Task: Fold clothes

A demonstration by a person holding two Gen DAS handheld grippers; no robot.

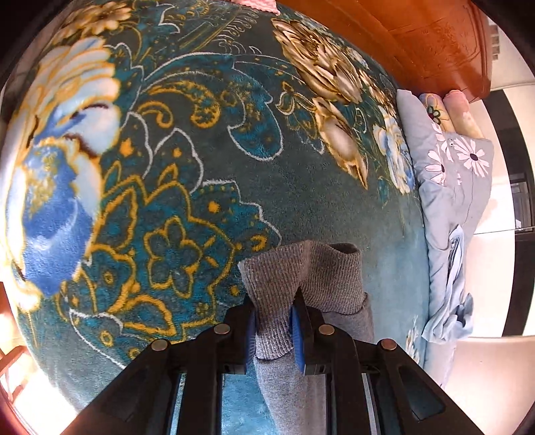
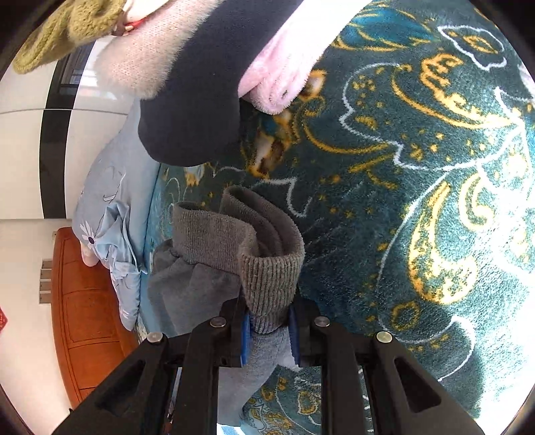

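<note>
The left hand-held gripper (image 1: 274,331) is clamped on the ribbed band of a grey knitted garment (image 1: 301,277). The right hand-held gripper (image 2: 269,329) pinches another part (image 2: 267,277). It hangs bunched just ahead, over the teal flowered bed blanket (image 1: 200,167). Folding looks barely begun.

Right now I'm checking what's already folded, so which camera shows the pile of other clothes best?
The right wrist view. The pile of other clothes, dark navy, pink and olive pieces, fills its upper left, resting on the teal blanket. The left wrist view catches only a pink sliver at its top edge.
</note>
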